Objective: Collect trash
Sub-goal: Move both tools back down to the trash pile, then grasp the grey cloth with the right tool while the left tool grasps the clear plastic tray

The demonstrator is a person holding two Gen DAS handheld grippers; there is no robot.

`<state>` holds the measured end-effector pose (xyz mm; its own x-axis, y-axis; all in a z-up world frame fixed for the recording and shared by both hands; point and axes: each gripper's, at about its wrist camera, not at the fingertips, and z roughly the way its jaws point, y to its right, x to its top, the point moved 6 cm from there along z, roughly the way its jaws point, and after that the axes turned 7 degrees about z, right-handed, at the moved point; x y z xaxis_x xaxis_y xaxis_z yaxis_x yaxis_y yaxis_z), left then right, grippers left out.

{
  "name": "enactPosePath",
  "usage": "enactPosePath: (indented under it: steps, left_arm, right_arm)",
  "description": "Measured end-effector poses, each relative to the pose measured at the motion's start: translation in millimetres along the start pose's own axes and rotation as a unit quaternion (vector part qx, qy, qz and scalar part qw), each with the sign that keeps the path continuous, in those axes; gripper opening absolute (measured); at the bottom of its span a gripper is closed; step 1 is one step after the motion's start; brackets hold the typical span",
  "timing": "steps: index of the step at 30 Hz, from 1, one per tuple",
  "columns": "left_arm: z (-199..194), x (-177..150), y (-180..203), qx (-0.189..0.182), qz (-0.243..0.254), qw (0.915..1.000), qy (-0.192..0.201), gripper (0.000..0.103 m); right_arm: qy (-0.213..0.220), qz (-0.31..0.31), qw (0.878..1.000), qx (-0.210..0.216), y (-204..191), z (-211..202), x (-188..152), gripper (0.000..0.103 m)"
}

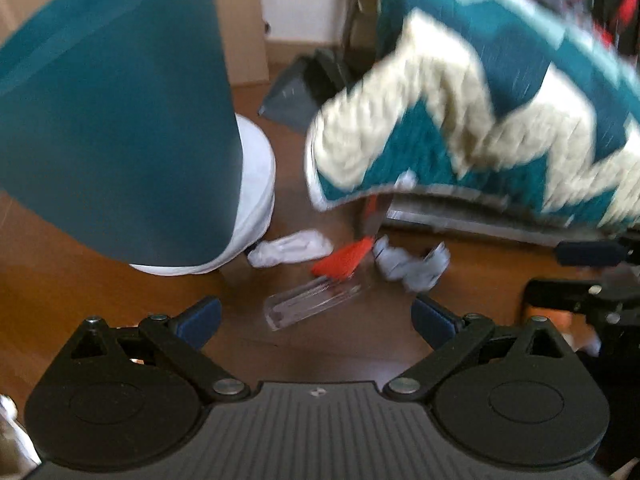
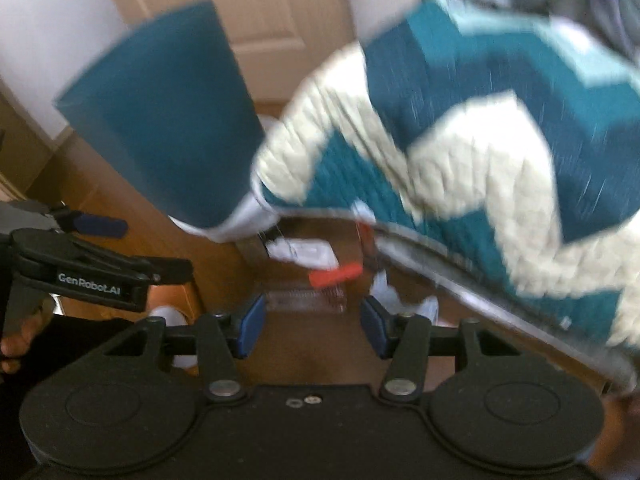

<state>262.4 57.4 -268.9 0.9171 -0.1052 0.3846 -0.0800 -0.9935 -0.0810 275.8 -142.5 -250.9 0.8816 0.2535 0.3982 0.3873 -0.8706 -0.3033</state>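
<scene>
Down on the brown wooden floor [image 1: 312, 344] sits the trash: a clear plastic tray [image 1: 312, 300], an orange scrap [image 1: 344, 258] touching its far end, a white crumpled wad [image 1: 290, 248] to the left, a greyish crumpled wad [image 1: 412, 266] to the right. Left gripper [image 1: 316, 316] hangs above the tray, jaws spread wide, nothing between them. Right gripper [image 2: 312, 320] also stands parted and empty. Teal bin [image 1: 116, 120] with white liner on the left, teal-and-cream zigzag blanket [image 1: 500, 112] draped on the right, pale door [image 2: 256, 4] behind.
</scene>
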Motion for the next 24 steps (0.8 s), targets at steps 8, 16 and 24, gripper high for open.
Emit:
enactPosePath:
  steps: [8,16,24]
  left_arm:
    - [89.7,9.3,9.6,-0.008,0.127,0.9907,-0.048,0.102]
    - [175.8,-1.1,21.4,-0.034,0.22,0.9711,-0.085,0.102]
    - [247.3,-33.8,25.5,-0.033,0.284,0.9514,-0.114,0.102]
  right_arm:
    - [-0.063,-0.036,0.996,-0.048,40.2,92.6,-19.4,0.052]
    - [-0.097,-0.095,0.988,-0.07,61.4,176.7,-22.2,0.052]
    - [-0.113,-0.197,0.97,-0.087,65.8,243.8,-34.0,0.052]
